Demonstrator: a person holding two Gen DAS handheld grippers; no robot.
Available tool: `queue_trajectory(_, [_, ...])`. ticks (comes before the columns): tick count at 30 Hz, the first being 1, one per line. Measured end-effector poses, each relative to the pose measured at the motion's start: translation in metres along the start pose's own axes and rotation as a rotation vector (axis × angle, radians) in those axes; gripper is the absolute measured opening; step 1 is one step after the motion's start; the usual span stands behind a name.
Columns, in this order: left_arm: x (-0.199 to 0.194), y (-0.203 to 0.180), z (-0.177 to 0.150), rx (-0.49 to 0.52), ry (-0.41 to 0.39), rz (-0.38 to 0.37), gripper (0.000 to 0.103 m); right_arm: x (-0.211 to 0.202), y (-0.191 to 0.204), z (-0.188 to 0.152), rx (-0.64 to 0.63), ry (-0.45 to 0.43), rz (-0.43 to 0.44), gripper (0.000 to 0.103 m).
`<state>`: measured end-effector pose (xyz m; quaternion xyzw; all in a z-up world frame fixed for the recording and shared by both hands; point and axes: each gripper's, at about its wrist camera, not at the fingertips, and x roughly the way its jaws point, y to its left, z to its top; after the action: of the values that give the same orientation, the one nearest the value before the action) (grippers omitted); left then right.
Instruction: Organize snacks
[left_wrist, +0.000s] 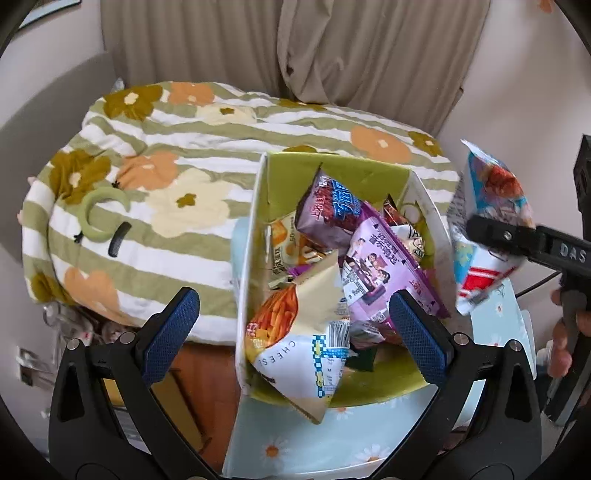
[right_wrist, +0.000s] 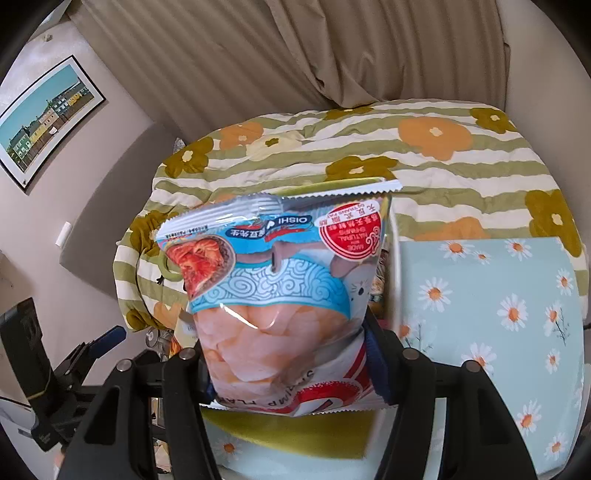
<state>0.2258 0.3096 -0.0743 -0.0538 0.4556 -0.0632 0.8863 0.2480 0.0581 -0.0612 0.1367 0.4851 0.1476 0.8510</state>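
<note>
Looking down the left tongs (left_wrist: 293, 321): the blue pads (left_wrist: 171, 332) are spread wide with nothing clamped. Between them, lower down, a cheese snack bag (left_wrist: 299, 347) is seen lying on the near rim of the box (left_wrist: 245, 280), one corner hanging outside. The box, green-lined, is crowded with packets, a purple bag (left_wrist: 380, 262) among them. It stands on a table with a daisy-print cover (left_wrist: 295, 450); a bed with a flowered quilt (left_wrist: 184, 147) lies behind. At right, a shrimp chip bag (left_wrist: 491, 206) is seen pinched in the right tongs (left_wrist: 491, 230), held beside the box and above its rim.

Right view: the right tongs (right_wrist: 291, 369) are closed on the lower part of the shrimp chip bag (right_wrist: 280, 280), which stands upright and fills the centre. The box is mostly hidden behind it; only a strip of green lining (right_wrist: 295, 432) shows below. A daisy-print surface (right_wrist: 491, 314) is seen at right, the quilt (right_wrist: 369, 155) beyond.

Risks, judged:
- The cheese bag could slide off the rim if the box is nudged; it is perched, not settled.
- The shrimp bag, puffed and slick, could slip from the clamp or be crushed if squeezed harder.
- Dropped onto so full a heap, it may roll out.
</note>
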Motion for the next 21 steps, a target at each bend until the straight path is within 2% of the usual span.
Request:
queue_trajectory(2, [0.002, 0.001, 0.0, -0.013, 0.006, -0.016, 0.102, 0.008, 0.003, 0.006, -0.007, -0.001, 0.011, 0.06])
queue_trajectory(4, [0.006, 0.001, 0.0, -0.017, 0.019, -0.023, 0.102, 0.015, 0.006, 0.013, -0.011, -0.019, 0.01, 0.068])
queue_trajectory(6, [0.01, -0.001, 0.0, -0.004, 0.028, -0.021, 0.102, 0.015, 0.006, 0.014, -0.007, -0.046, 0.001, 0.098])
queue_trajectory(7, [0.012, -0.002, 0.0, 0.004, 0.032, -0.016, 0.102, 0.014, 0.006, 0.014, -0.007, -0.056, -0.004, 0.1])
queue_trajectory(10, [0.015, -0.007, -0.002, 0.028, 0.038, -0.001, 0.102, 0.009, 0.005, 0.009, -0.016, -0.088, -0.03, 0.101])
queue_trajectory(15, [0.012, -0.017, -0.005, 0.03, 0.042, 0.005, 0.102, 0.008, 0.002, -0.001, -0.029, -0.073, -0.045, 0.101])
queue_trajectory(21, [-0.015, -0.035, -0.011, 0.054, -0.009, 0.04, 0.102, -0.017, 0.001, -0.01, -0.046, -0.109, -0.039, 0.101])
